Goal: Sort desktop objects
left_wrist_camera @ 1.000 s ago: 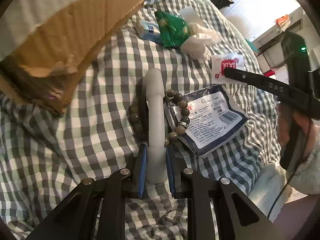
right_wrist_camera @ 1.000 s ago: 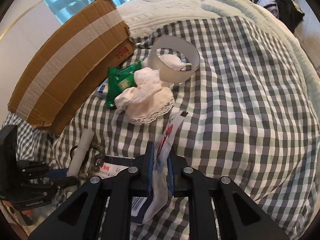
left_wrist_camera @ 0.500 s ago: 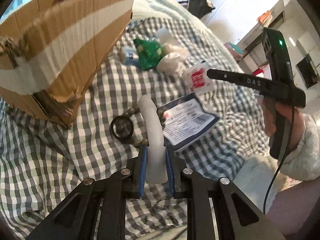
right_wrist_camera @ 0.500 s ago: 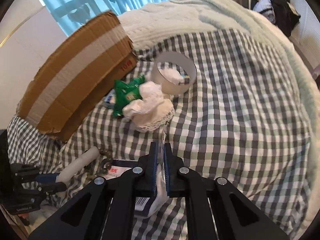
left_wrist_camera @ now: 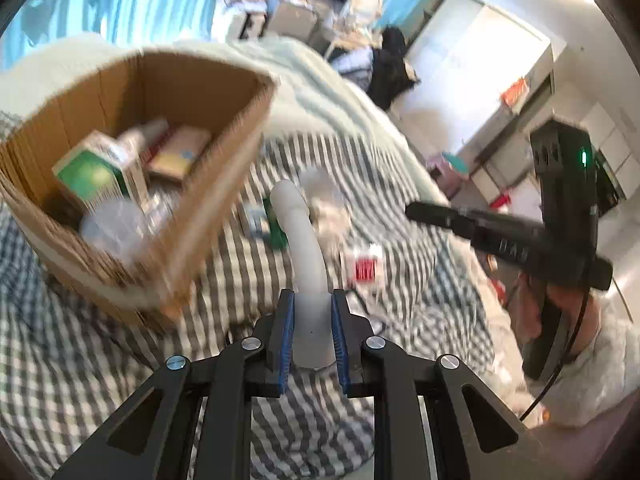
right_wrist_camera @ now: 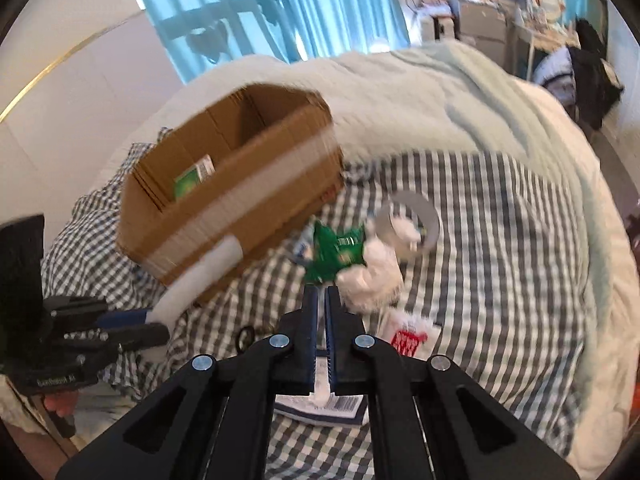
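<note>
The left gripper (left_wrist_camera: 313, 316) is clamped on a smooth, curved white tube (left_wrist_camera: 306, 256) of matte, rubbery look, its blue ribbed pads pressing both sides of the thick end. The tube arches up away from the fingers, just beside the cardboard box (left_wrist_camera: 224, 208) and level with that box's near corner.

The box is open-topped, of rough corrugated board with a pale tape band round its outer wall. Inside it lie a green-and-white carton (left_wrist_camera: 100, 176), a flat tan packet and a clear plastic lump, all blurred.

The right gripper (right_wrist_camera: 321, 300) has its jaws drawn together, nearly touching; whether anything thin is pinched between them cannot be told. Below it, on the checked cloth (right_wrist_camera: 500, 260) in front of the box, lies a small white packet with a red label (right_wrist_camera: 408, 338) and a dark-edged flat pouch with a barcode (right_wrist_camera: 340, 406). Nearer the box sit a crinkled green wrapper (right_wrist_camera: 334, 250), a lacy white cloth bundle (right_wrist_camera: 374, 276) and a wide ring of tape (right_wrist_camera: 424, 216).
</note>
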The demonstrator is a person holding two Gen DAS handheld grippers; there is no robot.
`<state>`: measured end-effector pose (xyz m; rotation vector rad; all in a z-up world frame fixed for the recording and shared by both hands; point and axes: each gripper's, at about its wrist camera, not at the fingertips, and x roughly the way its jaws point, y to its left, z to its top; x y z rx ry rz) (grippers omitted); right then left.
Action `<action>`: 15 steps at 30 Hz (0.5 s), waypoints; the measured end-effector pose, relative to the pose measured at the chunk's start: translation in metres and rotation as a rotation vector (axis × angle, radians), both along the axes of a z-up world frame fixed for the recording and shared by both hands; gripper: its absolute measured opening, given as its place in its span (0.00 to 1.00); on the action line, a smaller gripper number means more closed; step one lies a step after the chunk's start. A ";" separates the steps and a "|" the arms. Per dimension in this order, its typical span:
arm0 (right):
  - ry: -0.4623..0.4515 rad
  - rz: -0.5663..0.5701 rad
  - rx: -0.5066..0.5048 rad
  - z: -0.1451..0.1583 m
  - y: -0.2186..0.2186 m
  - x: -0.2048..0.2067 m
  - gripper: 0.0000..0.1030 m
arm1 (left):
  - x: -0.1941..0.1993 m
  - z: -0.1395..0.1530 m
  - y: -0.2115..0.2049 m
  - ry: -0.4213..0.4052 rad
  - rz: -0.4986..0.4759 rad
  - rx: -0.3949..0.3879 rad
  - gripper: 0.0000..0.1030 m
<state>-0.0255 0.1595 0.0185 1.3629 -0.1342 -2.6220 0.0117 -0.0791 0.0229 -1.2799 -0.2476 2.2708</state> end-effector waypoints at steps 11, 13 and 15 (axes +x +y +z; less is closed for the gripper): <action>-0.219 -0.196 0.115 -0.091 0.039 -0.019 0.43 | 0.001 -0.009 0.018 0.042 -0.016 -0.048 0.18; -0.242 -0.190 0.115 -0.106 0.038 -0.019 0.53 | -0.003 -0.024 0.022 0.005 -0.022 -0.049 0.18; -0.250 -0.188 0.114 -0.116 0.036 -0.022 0.66 | -0.008 -0.037 0.026 -0.037 -0.027 -0.052 0.18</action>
